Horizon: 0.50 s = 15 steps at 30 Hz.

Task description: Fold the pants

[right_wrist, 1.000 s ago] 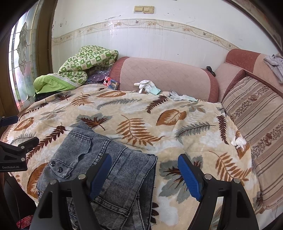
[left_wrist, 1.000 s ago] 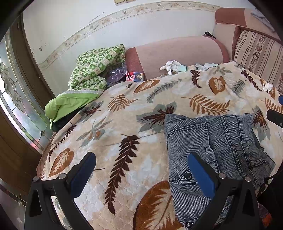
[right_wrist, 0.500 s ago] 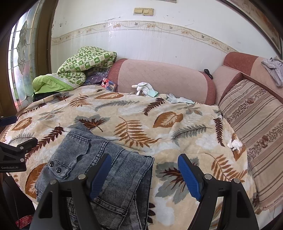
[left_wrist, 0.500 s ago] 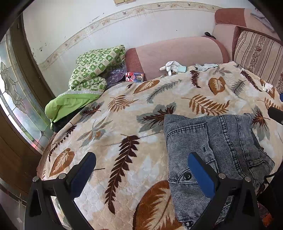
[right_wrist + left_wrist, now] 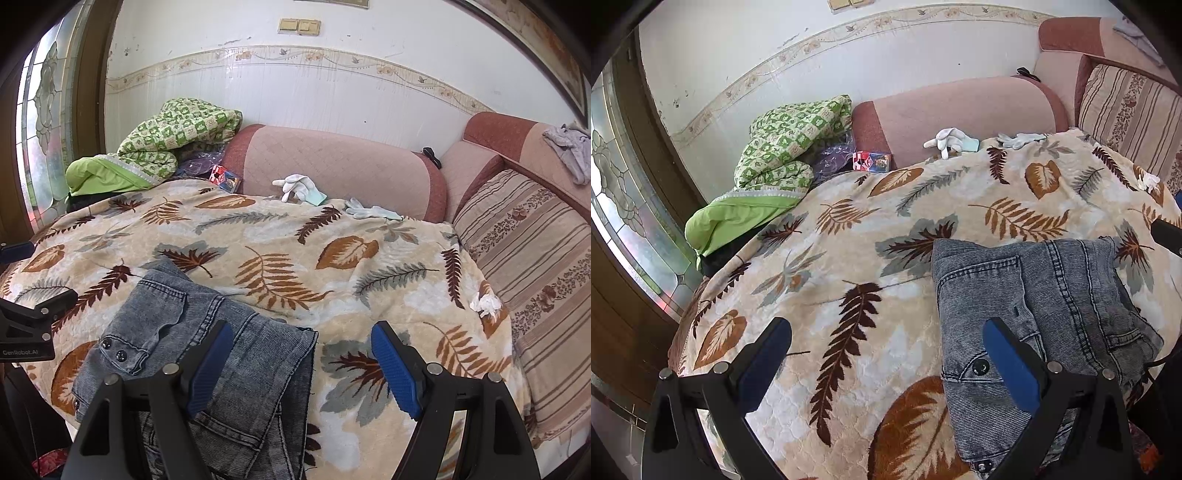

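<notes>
A cream blanket (image 5: 280,236) printed with brown, rust and grey leaves covers the seat of a pink corner sofa (image 5: 332,162); it carries everything in the scene. The folded grey denim pants (image 5: 207,332) lie on the blanket's near edge, waistband snaps facing the viewer, with part of the fabric hanging over the front.

The left gripper (image 5: 886,354) hovers above the blanket with its blue-padded fingers (image 5: 1008,365) spread wide and nothing between them; its right finger stands over the pants' waistband without pressing on it. The right gripper (image 5: 301,363) also has its fingers (image 5: 395,373) wide apart and empty, the left one over the pants' folded edge, the right one over bare blanket.

At the back of the seat, against the sofa's backrest, lie a white glove (image 5: 295,186) on a pale teal item and, just beside it, a second light glove (image 5: 369,212). A small red and blue box (image 5: 225,179) sits near a bundled green checked quilt (image 5: 173,136) in the left corner. A striped floral cushion (image 5: 532,258) lines the right side, with a crumpled white scrap (image 5: 485,304) on the blanket near it. Behind is a white wall (image 5: 332,99) with a floral border strip, a pair of cream switches (image 5: 299,26), and a patterned glass window (image 5: 44,122) at the left.
</notes>
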### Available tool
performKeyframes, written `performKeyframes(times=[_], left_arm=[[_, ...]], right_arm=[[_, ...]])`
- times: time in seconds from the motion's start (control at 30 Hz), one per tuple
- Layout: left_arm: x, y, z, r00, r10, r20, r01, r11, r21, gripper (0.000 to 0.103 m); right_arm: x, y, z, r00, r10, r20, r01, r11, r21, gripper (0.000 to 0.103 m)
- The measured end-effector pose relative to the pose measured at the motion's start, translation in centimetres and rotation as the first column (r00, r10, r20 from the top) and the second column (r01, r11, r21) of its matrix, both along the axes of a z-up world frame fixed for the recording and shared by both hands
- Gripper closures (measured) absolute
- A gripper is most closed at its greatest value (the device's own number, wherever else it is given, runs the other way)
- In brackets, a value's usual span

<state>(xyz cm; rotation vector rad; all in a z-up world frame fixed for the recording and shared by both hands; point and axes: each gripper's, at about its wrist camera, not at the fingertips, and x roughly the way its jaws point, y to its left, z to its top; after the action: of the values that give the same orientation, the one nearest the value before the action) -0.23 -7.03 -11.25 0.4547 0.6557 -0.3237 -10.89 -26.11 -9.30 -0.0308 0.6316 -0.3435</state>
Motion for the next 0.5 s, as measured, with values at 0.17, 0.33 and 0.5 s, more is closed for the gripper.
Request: performKeyframes(times=[0.17,0.33,0.5], left_arm=[[-0.01,0.0,0.0,1.0,0.0,0.0,0.0,1.0,0.0,0.0],[-0.04,-0.01,0.0,1.0,0.0,0.0,0.0,1.0,0.0,0.0],[-0.03,0.0,-0.01,1.0,0.0,0.001,0.0,1.0,0.0,0.0]], right_arm=[[-0.01,0.09,0.02,1.0,-0.002,-0.001,0.002,1.0,-0.002,0.022],[-0.02,0.11,0.08,1.0,-0.003,-0.002,0.003,1.0,-0.003,0.022],[-0.01,0.14,0.03,1.0,-0.003,-0.002,0.003,1.0,-0.003,0.022]])
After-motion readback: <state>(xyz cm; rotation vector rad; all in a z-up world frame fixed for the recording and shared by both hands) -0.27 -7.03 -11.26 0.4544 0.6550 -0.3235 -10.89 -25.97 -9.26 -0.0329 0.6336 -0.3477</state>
